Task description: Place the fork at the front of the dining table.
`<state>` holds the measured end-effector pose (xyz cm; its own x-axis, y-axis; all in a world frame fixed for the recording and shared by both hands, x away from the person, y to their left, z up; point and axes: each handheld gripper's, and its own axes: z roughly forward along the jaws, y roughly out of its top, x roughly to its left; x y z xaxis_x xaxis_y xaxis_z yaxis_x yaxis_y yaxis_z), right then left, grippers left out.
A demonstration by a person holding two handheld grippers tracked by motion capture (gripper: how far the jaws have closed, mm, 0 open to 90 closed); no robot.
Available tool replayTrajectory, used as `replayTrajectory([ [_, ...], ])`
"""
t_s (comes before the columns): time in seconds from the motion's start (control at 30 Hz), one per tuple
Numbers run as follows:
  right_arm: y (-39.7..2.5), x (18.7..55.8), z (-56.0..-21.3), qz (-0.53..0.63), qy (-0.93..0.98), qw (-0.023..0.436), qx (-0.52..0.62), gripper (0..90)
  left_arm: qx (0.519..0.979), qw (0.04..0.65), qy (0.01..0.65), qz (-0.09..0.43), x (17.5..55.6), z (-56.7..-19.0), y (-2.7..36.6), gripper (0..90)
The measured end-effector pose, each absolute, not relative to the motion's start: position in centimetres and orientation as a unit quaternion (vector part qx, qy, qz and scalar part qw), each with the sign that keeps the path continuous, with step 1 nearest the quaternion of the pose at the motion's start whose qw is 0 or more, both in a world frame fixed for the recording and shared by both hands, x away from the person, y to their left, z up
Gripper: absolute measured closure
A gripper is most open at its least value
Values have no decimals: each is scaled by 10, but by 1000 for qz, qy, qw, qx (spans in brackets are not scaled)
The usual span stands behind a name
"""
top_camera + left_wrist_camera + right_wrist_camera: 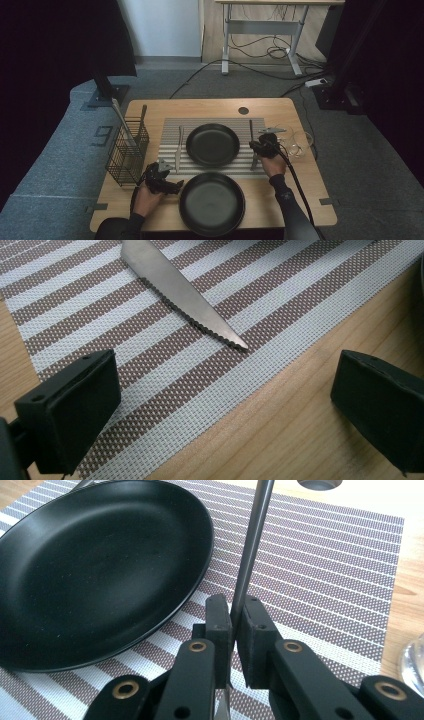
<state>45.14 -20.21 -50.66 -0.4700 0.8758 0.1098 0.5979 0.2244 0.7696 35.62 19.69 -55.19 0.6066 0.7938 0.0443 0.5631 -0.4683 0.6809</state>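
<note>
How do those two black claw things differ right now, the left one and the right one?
The left gripper has its jaws wide apart with nothing between them, while the right gripper has its jaws closed on a thin metal utensil. The left gripper hovers near the tip of a serrated knife at the striped placemat's edge; the right gripper sits beside the black plate. Both have black, blocky jaws.
</note>
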Motion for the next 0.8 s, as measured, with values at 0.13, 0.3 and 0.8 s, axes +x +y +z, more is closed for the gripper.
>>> replayTrajectory([
  [0.13,-202,455,-511,394,756,172,493,835,838,319,405,180,356,-552,197,0],
  [0.3,-201,459,-516,395,753,170,499,835,838,319,405,180,356,-552,197,0],
  [0.8,-198,467,-528,393,745,163,514,832,838,319,405,178,357,-552,197,0],
])
